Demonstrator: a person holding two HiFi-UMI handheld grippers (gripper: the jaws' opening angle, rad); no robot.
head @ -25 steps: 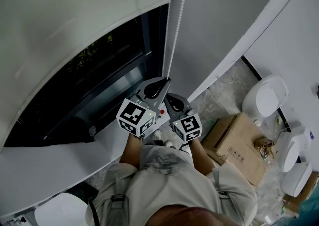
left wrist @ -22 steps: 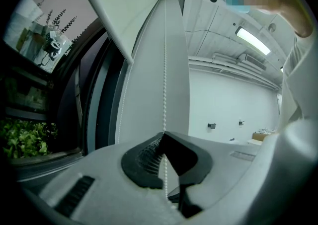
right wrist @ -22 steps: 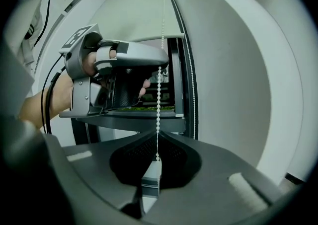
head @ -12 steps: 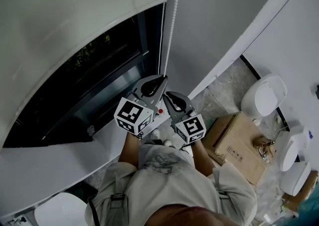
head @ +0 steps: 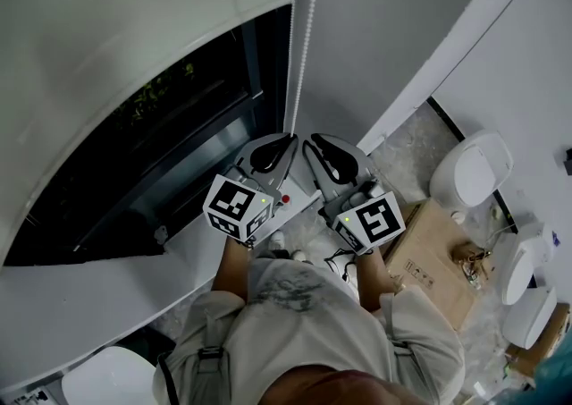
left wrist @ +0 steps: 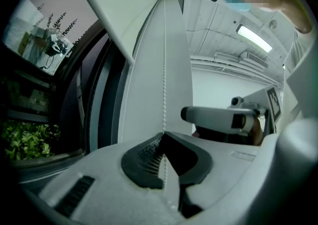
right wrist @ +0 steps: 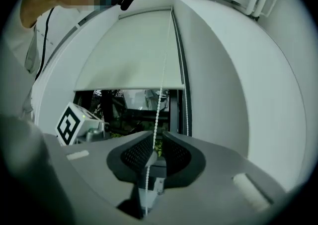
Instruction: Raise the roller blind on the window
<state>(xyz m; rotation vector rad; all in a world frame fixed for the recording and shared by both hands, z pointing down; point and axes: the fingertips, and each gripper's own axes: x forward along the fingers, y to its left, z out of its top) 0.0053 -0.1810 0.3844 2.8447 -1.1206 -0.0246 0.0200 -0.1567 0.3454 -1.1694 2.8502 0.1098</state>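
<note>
Head view first: roller blind (head: 134, 19) covers the upper part of the window (head: 179, 153), with dark glass bare below its bottom edge; the bead chain (head: 302, 46) hangs down the window's right side. At the chain's lower end I have the left hand-held gripper (head: 290, 140) on the chain and the right hand-held gripper (head: 320, 142) just beside it, to its right. A cardboard box (head: 438, 256) lies on the floor at lower right.

Left gripper view: the jaws are drawn narrow, meeting at their tips with one strand of the chain nipped between the pads; a second strand hangs free to the left, near the frame; green leaves (left wrist: 27, 139) show outside the glass.

Right gripper view: the jaws stand a little apart; a strand of the chain runs down through the gap and I see neither pad pressing it. The blind's bottom edge sits above the jaws; the left one's marker cube (right wrist: 69, 122) shows at lower left.
</note>
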